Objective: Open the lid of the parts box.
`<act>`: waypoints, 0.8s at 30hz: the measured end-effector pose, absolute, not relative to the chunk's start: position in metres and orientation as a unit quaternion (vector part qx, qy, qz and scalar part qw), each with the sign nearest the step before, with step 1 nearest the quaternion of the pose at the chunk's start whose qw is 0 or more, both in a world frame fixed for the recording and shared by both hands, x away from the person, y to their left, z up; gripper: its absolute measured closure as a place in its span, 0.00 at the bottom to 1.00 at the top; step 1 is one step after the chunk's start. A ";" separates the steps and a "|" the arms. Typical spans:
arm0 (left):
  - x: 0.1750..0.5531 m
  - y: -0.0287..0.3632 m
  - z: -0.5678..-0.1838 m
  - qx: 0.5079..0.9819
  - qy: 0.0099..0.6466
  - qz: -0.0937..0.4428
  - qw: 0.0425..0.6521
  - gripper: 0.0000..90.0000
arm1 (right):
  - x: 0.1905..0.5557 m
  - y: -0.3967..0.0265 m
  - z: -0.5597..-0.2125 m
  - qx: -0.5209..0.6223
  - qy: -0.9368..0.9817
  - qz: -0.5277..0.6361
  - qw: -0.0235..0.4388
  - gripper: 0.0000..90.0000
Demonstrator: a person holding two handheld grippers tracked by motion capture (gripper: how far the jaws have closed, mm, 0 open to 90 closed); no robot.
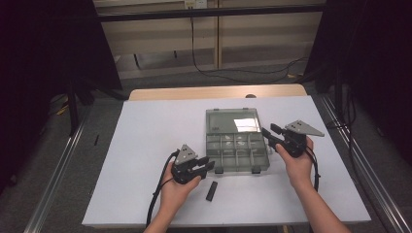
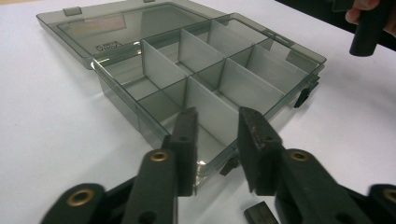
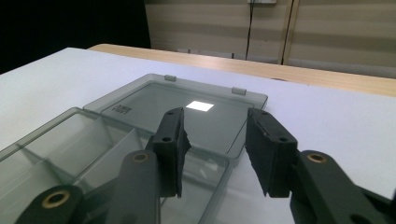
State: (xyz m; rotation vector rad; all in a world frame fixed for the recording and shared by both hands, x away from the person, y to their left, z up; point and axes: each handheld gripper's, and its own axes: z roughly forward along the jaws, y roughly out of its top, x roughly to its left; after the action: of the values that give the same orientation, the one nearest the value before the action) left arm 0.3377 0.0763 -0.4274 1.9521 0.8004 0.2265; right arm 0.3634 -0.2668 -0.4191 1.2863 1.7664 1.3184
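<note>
The box [image 1: 237, 145] is smoky grey see-through plastic with black latches. It sits on a white table [image 1: 145, 145]. A small black bar [image 1: 211, 191] lies nearby.

Compartment box [image 1: 237, 151] sits right of centre on the tabletop [image 1: 145, 141], its opened lid [image 1: 232, 121] lying flat toward the far edge. Small block [image 1: 211, 191] lies toward the near edge, just left of the box's near-left corner.

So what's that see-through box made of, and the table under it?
The box looks like smoky grey clear plastic: you can see its dividers and the table through its walls, and its open lid shines with a bright glare. The table has a plain white, matte top, maybe laminate or a sheet, with a wood-looking strip along its far edge. I can't be sure.
</note>
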 end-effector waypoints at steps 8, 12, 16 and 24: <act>0.337 0.083 -0.423 0.798 0.332 0.097 0.494 0.59 | 0.341 -0.274 -0.422 0.474 0.665 0.498 0.291 0.45; 0.335 0.084 -0.422 0.797 0.334 0.095 0.494 0.50 | 0.334 -0.280 -0.424 0.470 0.658 0.507 0.298 0.36; 0.335 0.085 -0.422 0.794 0.339 0.095 0.496 0.40 | 0.327 -0.284 -0.423 0.469 0.656 0.510 0.298 0.25; 0.333 0.087 -0.419 0.790 0.351 0.086 0.496 0.22 | 0.314 -0.289 -0.424 0.463 0.649 0.526 0.296 0.16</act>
State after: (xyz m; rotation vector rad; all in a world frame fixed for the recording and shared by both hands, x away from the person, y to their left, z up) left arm 0.3331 0.0865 -0.4195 1.9128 0.8507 0.2072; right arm 0.3137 -0.2891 -0.4240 1.2327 1.7266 1.3996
